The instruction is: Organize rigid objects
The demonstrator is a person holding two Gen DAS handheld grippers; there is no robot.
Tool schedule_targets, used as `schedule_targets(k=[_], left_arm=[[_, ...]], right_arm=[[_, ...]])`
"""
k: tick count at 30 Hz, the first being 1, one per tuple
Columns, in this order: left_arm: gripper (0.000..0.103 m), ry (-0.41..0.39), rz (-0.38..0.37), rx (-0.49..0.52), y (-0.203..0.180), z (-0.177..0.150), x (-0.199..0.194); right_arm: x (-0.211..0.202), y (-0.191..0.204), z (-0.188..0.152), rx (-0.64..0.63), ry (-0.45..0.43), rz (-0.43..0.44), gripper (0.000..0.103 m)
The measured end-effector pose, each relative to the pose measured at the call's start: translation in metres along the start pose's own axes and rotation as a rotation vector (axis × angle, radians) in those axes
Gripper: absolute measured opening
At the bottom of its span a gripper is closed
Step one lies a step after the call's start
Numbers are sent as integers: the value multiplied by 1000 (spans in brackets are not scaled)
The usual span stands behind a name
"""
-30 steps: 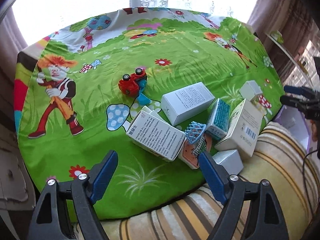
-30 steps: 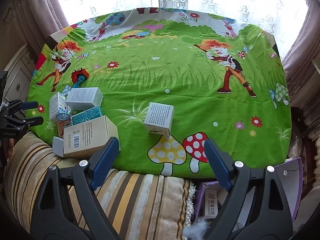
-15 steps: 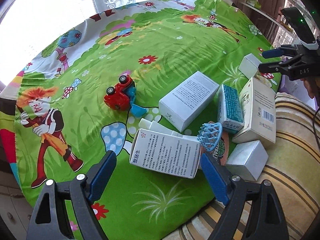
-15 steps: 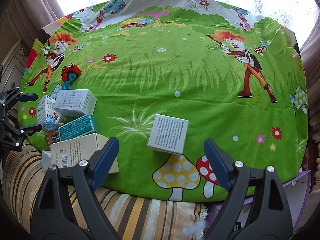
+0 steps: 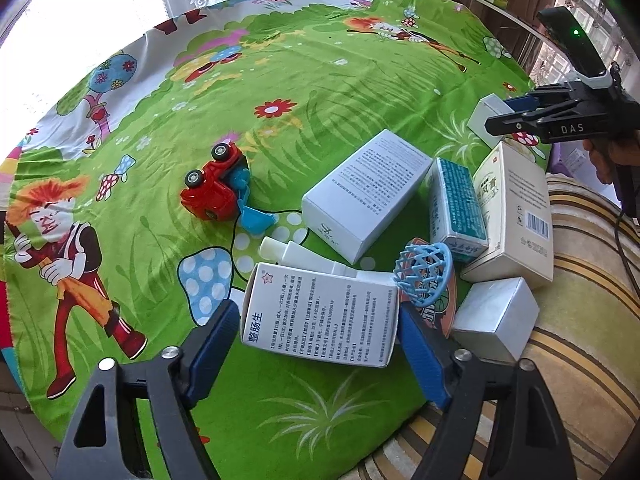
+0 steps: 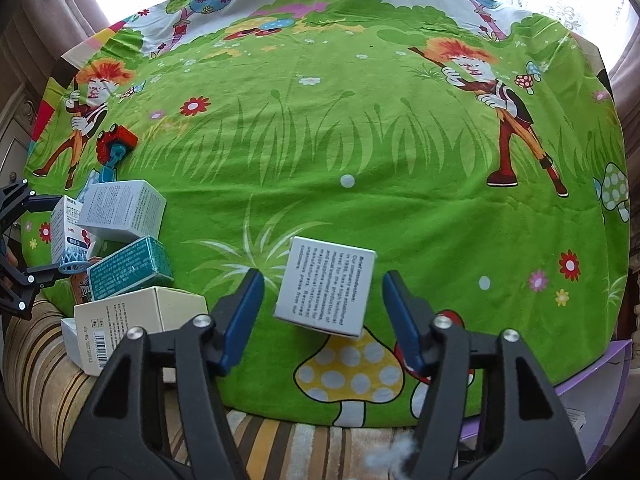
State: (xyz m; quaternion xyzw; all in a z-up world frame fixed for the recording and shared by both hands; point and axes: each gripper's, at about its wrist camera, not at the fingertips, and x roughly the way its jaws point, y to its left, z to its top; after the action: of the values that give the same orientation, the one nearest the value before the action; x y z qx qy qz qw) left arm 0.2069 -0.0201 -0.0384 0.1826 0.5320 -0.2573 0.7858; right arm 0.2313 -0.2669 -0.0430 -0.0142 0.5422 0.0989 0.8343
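The left gripper points steeply down over a white box with Chinese print. The box lies flat between the 2 blue pads. The jaws are closing; narrow gaps show at both ends of the box, so the pads do not yet press on it.

The right gripper points steeply down over a small white box with English print. This box stands apart from the other items on the green cartoon cloth. The jaws are closing with the box between them; clear green gaps remain on both sides, so nothing is held.

Item positions on the cloth, left wrist view:
- A red toy car lies tipped over with its wheels up, and a blue scoop lies against it.
- A large white box lies just beyond the box with Chinese print.
- A white tube lies between those 2 boxes.
- A blue mesh ball rests on a round orange item.
- A teal box leans beside a cream box with a barcode.
- A silver-white box lies at the cloth edge, partly on a striped cushion.

The right gripper is also visible at the right edge of the left wrist view, at the small white box.
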Motion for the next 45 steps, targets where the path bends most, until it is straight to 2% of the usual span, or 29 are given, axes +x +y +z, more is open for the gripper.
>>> schedule_targets(k=[6, 10, 15, 19, 24, 32, 45], left_arm=[[73, -3, 1, -10, -2, -7, -6], [73, -17, 25, -58, 6, -12, -17], [73, -54, 64, -111, 10, -18, -39], [73, -100, 70, -121, 0, -16, -59], [73, -148, 57, -114, -24, -6, -77], [73, -203, 19, -49, -76, 11, -98], [73, -232, -81, 60, -167, 41, -100]], right_arm=[[-6, 2, -2, -12, -18, -1, 50], [-16, 5, -5, -15, -42, 0, 50], [-34, 4, -9, -1, -76, 12, 50], [-52, 3, -14, 13, -107, 20, 50], [-77, 0, -25, 28, -150, 26, 50], [-119, -16, -51, 59, -212, 19, 50], [-165, -82, -112, 158, -253, -76, 50]])
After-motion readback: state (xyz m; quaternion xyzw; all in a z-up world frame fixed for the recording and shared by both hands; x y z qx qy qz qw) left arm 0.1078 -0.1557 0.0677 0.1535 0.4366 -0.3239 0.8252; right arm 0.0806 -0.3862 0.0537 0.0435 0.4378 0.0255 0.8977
